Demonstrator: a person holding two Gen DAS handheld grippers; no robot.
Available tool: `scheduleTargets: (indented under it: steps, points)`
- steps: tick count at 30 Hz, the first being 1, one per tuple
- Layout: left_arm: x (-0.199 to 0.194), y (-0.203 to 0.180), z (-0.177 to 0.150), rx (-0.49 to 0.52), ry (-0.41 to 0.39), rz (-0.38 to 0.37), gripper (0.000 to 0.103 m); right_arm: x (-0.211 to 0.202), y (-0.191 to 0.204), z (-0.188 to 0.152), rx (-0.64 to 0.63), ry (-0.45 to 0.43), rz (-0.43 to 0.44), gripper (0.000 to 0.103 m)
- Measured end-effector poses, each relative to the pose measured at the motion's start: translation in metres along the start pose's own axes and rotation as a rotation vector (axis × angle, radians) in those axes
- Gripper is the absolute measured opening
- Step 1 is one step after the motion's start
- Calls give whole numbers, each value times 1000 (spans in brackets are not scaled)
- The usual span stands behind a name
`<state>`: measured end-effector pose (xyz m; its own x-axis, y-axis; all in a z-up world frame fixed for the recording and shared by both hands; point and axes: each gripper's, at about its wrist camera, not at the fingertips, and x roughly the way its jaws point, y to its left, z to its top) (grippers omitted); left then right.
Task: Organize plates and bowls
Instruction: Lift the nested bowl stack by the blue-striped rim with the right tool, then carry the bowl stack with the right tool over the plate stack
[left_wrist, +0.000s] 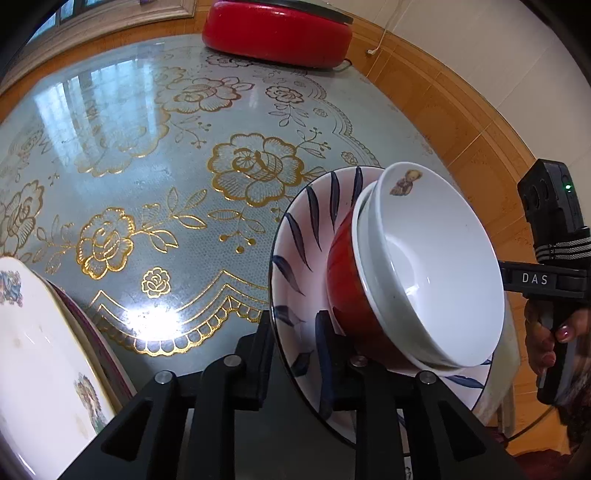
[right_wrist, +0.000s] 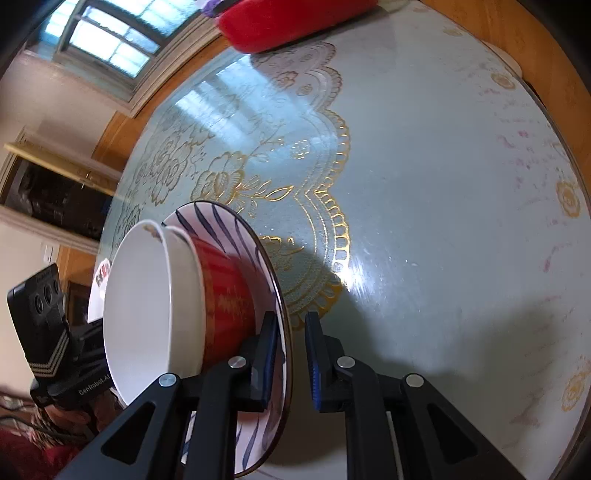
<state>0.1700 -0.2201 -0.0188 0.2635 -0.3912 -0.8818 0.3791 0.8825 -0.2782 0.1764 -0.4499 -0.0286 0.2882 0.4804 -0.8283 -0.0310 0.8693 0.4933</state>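
Floral plate (left_wrist: 33, 350) (left view only), stacked bowls (right_wrist: 147, 302)

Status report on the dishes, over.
Left gripper straddling striped plate rim, grip unclear. Right gripper astride rim, gap showing. Red bowl, white bowl stacked on plate. Nothing blocking.

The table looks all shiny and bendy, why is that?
In the left wrist view, window light bounces off the glossy table as a white glare patch, and the fisheye lens curves its edge. In the right wrist view, another glare spot shines beside a dark shadow, and the window looks bent too.
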Motion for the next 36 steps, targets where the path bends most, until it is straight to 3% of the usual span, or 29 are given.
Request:
scheduleTargets:
  steps: [5, 7, 9, 11, 15, 36]
  points:
    - [-1, 1, -1, 3, -5, 18, 33, 0, 0, 1, -14, 8, 1, 17]
    - [-1, 1, -1, -2, -10, 9, 29, 1, 0, 2, -7, 19, 2, 17]
    - [-1, -4, -2, 24, -15, -13, 15, 2, -2, 3, 5, 27, 13, 17]
    - [-1, -8, -3, 58, -30, 16, 16, 3, 2, 3, -13, 24, 26, 8]
    - [-2, -7, -2, 66, -45, 18, 14, -1, 16, -1, -119, -9, -49, 9]
    - [-19, -13, -13, 74, -82, 59, 15, -12, 29, 1, -161, -63, -49, 10]
